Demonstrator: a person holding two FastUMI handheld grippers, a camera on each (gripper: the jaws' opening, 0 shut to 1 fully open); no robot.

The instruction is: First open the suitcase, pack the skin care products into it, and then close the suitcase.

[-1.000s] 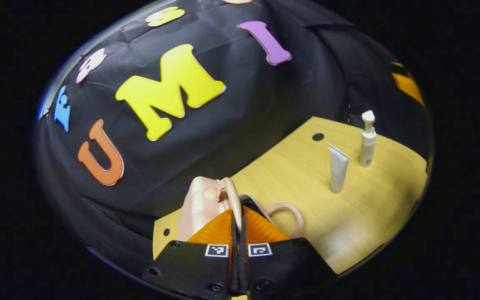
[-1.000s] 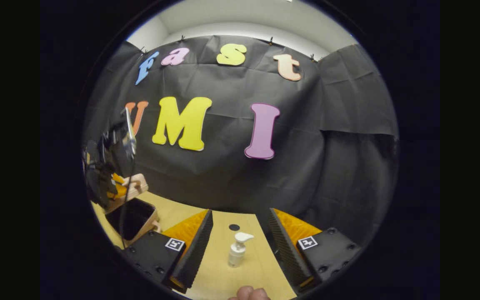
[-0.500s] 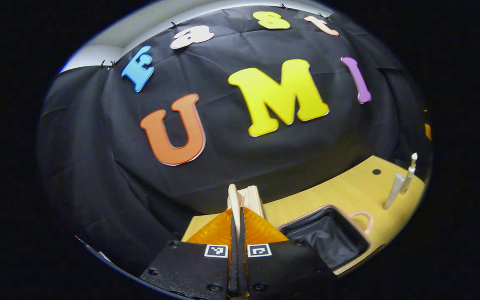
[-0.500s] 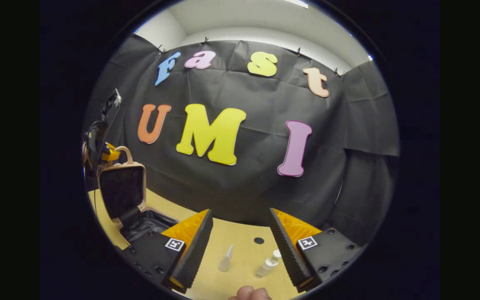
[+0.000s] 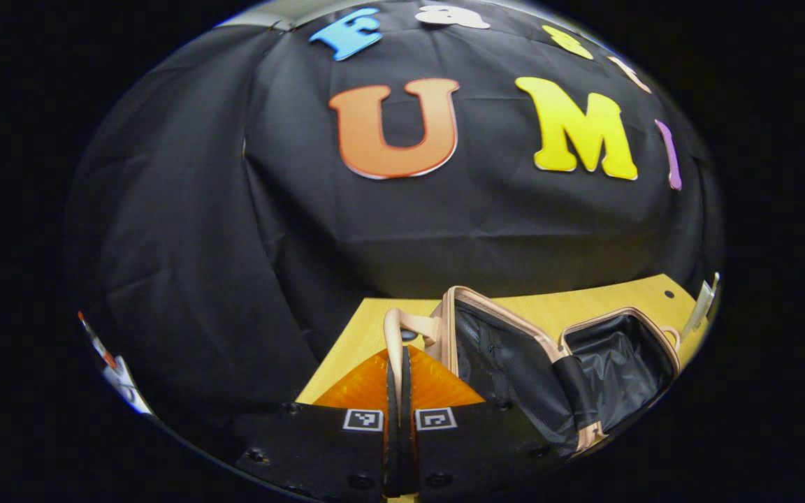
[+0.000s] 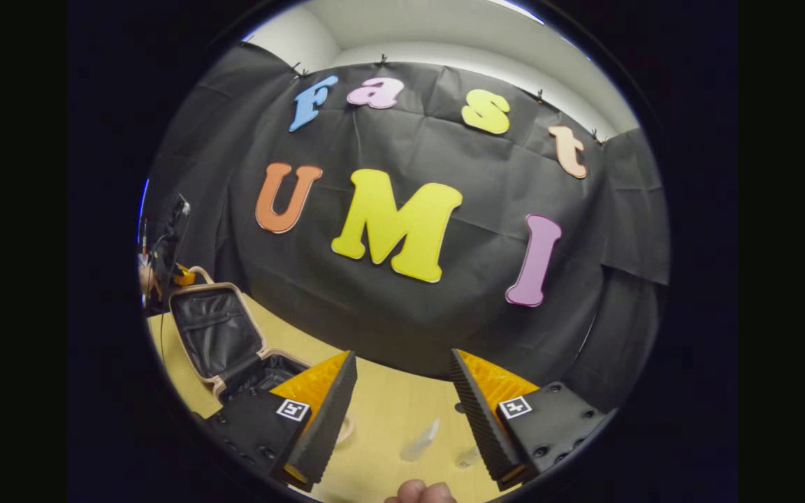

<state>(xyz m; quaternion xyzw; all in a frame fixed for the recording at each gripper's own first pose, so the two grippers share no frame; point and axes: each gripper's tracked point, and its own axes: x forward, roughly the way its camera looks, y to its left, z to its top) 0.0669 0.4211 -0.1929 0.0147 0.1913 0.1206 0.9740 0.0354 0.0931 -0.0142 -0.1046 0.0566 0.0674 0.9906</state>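
The pink suitcase (image 5: 588, 433) lies open on the wooden table (image 5: 584, 300), showing its black lining. Its lid (image 5: 493, 356) leans back past upright. My left gripper (image 5: 399, 360) is shut on the lid's pink handle (image 5: 394, 328). In the right gripper view the lid (image 6: 214, 332) stands at the far left with the left gripper (image 6: 165, 255) behind it. My right gripper (image 6: 402, 412) hangs open and holds nothing, above a white tube (image 6: 422, 440) and a pump bottle (image 6: 469, 457) that its right finger partly hides. The tube (image 5: 701, 307) also stands past the suitcase in the left gripper view.
The black cloth wall rises close behind the table (image 6: 388, 405). A small dark hole (image 5: 667, 294) marks the tabletop near the tube. A person's fingertip (image 6: 420, 492) shows at the bottom of the right gripper view.
The left gripper has swung the lid by its handle from half raised to leaning back open. The right gripper has tilted, so tube and bottle sit lower between its fingers.
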